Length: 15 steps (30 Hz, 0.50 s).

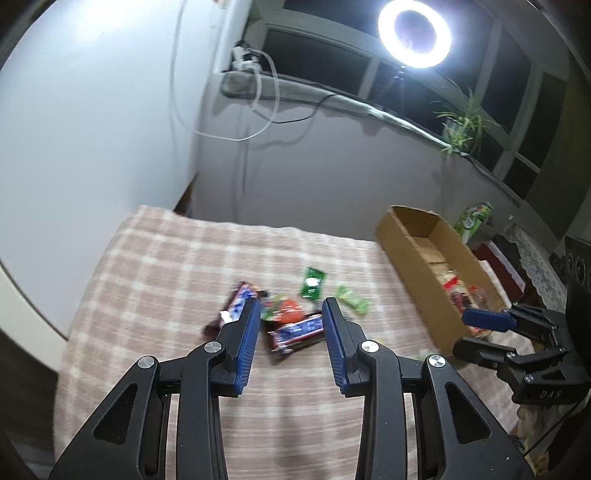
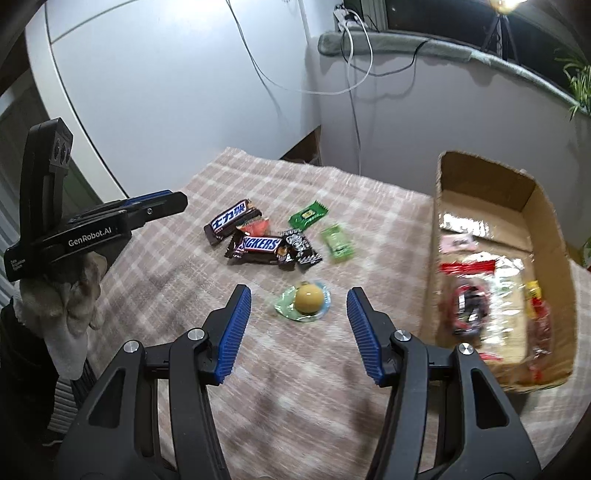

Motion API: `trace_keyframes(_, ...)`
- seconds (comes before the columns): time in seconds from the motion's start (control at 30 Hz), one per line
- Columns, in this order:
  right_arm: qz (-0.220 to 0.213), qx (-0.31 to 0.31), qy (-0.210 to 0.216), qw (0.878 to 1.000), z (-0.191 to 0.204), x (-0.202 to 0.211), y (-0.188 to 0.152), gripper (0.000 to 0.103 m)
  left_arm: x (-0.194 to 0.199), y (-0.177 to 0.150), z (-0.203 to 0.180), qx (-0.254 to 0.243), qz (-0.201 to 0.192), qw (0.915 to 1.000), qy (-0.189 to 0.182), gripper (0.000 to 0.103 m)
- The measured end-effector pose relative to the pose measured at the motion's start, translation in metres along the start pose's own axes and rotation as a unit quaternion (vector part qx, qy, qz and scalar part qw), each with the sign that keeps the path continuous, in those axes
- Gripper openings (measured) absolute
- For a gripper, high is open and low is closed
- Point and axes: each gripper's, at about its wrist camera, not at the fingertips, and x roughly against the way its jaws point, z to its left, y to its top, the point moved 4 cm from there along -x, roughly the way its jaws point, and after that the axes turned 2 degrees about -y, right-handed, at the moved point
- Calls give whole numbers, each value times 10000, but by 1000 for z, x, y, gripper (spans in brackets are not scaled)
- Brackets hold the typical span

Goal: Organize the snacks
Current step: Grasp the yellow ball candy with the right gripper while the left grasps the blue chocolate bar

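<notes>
Several loose snacks on checked pink-and-white cloth surface (image 2: 184, 295). Brown Snickers bar in glossy wrapper (image 2: 260, 245): light, slippery, grip mid-body. Open cardboard box (image 2: 543, 206) at 3 o'clock. Left tongs (image 1: 290, 308) empty, narrow; right tongs (image 2: 298, 295) empty, wide.

Two grippers: left gripper (image 1: 290, 306), right gripper (image 2: 299, 295), each with two blue-padded fingers.

One cardboard box (image 2: 484, 173).

One checked cloth (image 2: 295, 387).

On the cloth, loose snacks:
- two Snickers bars: one with Chinese lettering (image 2: 231, 220), one with Latin lettering (image 2: 258, 245)
- two green packets: dark green (image 2: 307, 215), light green (image 2: 337, 243)
- one red-orange packet (image 2: 255, 227)
- one black-and-white patterned packet (image 2: 300, 248)
- one round yellow sweet in clear wrapper (image 2: 308, 300)

Seven loose snacks in all.

In the box: several wrapped packs, blurred, count unclear.

One ring light (image 1: 413, 33). One potted plant (image 1: 461, 125). One green can (image 1: 474, 218).
</notes>
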Motion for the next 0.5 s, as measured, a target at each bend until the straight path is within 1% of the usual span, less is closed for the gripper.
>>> trace_keyframes(0.13,158,-36,-121,9998,5,-20,-6,56,-9,-4,18,44,134,9999,30,33)
trace_keyframes(0.27,314,-14,-268,9991,8,-38,-12,56,-26,-9,30,-38,319,9994,108,33)
trace_keyframes(0.3,338,-18,-304,9990,8,-41,-13,55,-30,-10,32,-76,363,9992,129,33)
trace_keyframes(0.4,423,-89,-312,9986,6,-50,-15,45,-46,-14,35,-218,518,9983,166,33)
trace_keyframes(0.5,475,-144,-326,9982,3,-58,-16,44,-58,-16,39,-331,595,9975,171,33)
